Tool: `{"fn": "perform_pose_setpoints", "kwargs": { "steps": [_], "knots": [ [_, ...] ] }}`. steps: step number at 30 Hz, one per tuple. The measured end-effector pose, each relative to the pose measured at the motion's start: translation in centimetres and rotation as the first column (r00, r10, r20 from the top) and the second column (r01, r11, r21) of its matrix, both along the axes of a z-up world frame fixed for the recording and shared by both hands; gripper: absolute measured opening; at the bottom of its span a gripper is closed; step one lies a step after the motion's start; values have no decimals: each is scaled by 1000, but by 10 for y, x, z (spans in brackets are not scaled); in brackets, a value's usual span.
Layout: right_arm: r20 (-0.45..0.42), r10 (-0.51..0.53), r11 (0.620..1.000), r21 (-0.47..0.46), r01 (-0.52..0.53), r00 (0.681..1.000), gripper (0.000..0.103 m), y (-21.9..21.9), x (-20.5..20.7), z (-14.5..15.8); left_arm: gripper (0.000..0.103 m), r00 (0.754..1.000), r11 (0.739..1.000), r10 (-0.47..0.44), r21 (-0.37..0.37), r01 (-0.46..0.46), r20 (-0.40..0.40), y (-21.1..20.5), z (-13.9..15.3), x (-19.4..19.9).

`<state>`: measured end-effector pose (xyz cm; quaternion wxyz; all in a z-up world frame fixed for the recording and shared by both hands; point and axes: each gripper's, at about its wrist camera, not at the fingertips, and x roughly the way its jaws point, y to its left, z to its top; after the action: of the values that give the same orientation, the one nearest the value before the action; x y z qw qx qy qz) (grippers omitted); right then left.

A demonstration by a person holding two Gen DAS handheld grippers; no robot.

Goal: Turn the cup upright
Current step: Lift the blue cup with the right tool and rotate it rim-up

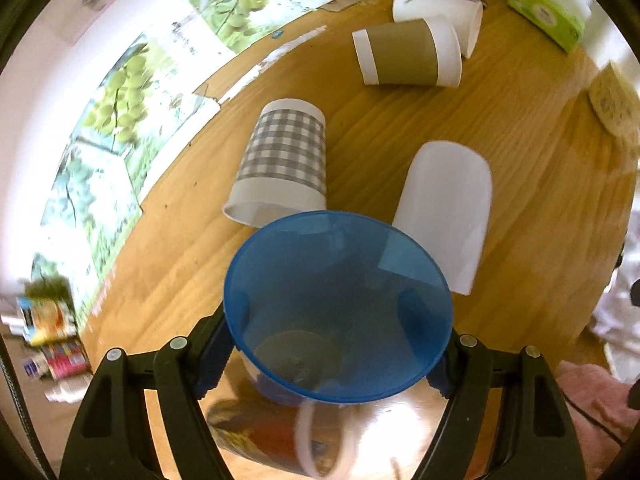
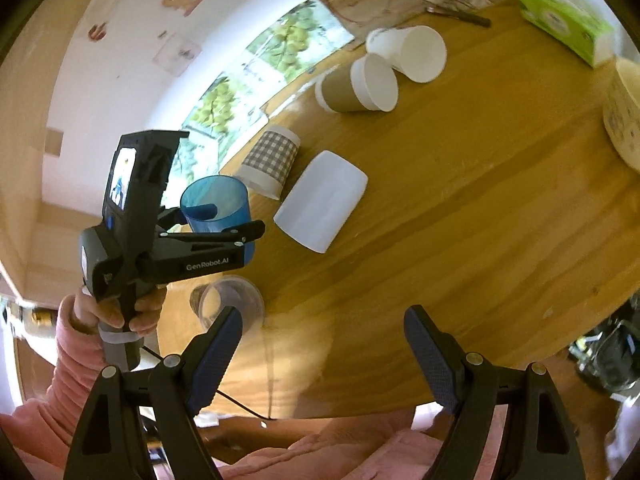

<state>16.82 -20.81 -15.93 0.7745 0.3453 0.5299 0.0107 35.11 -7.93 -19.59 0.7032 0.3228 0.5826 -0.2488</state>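
Observation:
My left gripper (image 1: 338, 344) is shut on a translucent blue cup (image 1: 336, 304), held above the wooden table (image 1: 520, 128) with its mouth facing the camera. In the right wrist view the blue cup (image 2: 218, 210) sits mouth up between the left gripper's (image 2: 224, 220) fingers. My right gripper (image 2: 322, 354) is open and empty over the table's near edge. A grey checked cup (image 1: 282, 160), a white cup (image 1: 444, 212), a brown-sleeved cup (image 1: 406, 54) and another white cup (image 1: 440, 10) lie on their sides.
A clear plastic cup (image 2: 230, 304) lies below the left gripper. A mug (image 1: 320, 436) sits under the blue cup. A green tissue box (image 1: 548, 10) and a patterned bowl (image 2: 624, 120) stand at the far right. Posters (image 1: 120, 112) line the table's left side.

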Motion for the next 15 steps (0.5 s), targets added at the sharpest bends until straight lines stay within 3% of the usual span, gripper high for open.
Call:
{"fn": "perform_pose_setpoints", "kwargs": {
  "steps": [7,15],
  "knots": [
    [4,113,993,-34,-113,994,84,-10,0,1,81,985,986,160,-44,-164,-66,6,6,-10],
    [1,201,979,-44,-201,980,84,-15,-4,-3,81,933,938,329,-64,-340,-145,21,8,-36]
  ]
}}
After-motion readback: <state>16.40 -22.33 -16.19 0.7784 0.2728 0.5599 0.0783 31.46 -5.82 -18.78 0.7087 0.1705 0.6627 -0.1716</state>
